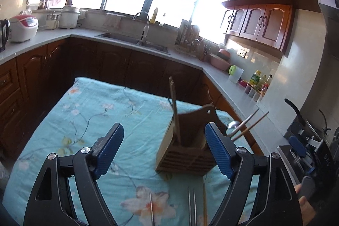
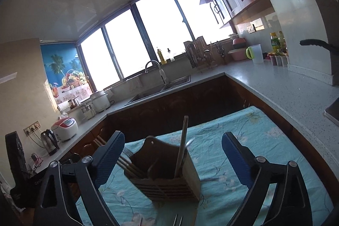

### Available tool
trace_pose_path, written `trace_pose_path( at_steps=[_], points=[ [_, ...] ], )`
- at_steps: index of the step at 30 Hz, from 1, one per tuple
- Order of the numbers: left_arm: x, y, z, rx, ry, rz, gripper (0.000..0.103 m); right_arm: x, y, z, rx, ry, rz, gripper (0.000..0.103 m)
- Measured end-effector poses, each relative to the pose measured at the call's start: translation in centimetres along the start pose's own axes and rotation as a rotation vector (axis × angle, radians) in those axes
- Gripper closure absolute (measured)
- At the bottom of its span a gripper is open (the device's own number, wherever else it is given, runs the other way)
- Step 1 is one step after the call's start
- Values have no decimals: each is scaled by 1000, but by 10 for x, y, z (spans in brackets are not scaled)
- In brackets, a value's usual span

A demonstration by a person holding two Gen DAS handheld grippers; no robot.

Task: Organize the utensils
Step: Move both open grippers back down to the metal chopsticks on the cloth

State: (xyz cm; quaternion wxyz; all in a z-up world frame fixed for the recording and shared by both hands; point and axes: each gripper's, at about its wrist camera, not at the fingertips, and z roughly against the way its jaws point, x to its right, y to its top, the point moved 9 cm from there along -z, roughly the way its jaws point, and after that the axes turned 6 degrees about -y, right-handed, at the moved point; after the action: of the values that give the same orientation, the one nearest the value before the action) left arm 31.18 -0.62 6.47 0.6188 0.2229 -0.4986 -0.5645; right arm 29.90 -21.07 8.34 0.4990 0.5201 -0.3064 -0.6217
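A: How are the tools? 
B: The left gripper (image 1: pixel 164 148) is spread wide, nothing between its pads. The right gripper (image 2: pixel 172 157) is spread too, empty.

A: And the utensils? 
B: The wooden holder (image 1: pixel 186 154) stands on the floral cloth (image 1: pixel 84 111), at about one o'clock past the left fingers. A chopstick (image 1: pixel 174 111) stands upright inside it. More utensils (image 1: pixel 191 207) lie on the cloth at six o'clock, near the frame's edge.

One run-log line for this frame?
left claw: open, empty | right claw: open, empty | wooden holder: upright on floral cloth, chopsticks inside
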Motion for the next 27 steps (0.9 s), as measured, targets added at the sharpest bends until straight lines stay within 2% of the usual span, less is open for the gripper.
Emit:
trace_pose_path(
  at_steps=[4,15,20,27],
  points=[
    [-11,-29,8,-36,-4,28,22,4,-22,12,-29,3,-13,9],
    [-29,-117,13,-176,24,50,22,30,-111,28,-193,-29,-36,9],
    [-31,-139,16,-218,28,53,22,42,-140,35,-243,-57,-41,9],
    [-36,-155,16,-245,37,53,22,48,-160,38,-280,-76,-52,9]
  ],
)
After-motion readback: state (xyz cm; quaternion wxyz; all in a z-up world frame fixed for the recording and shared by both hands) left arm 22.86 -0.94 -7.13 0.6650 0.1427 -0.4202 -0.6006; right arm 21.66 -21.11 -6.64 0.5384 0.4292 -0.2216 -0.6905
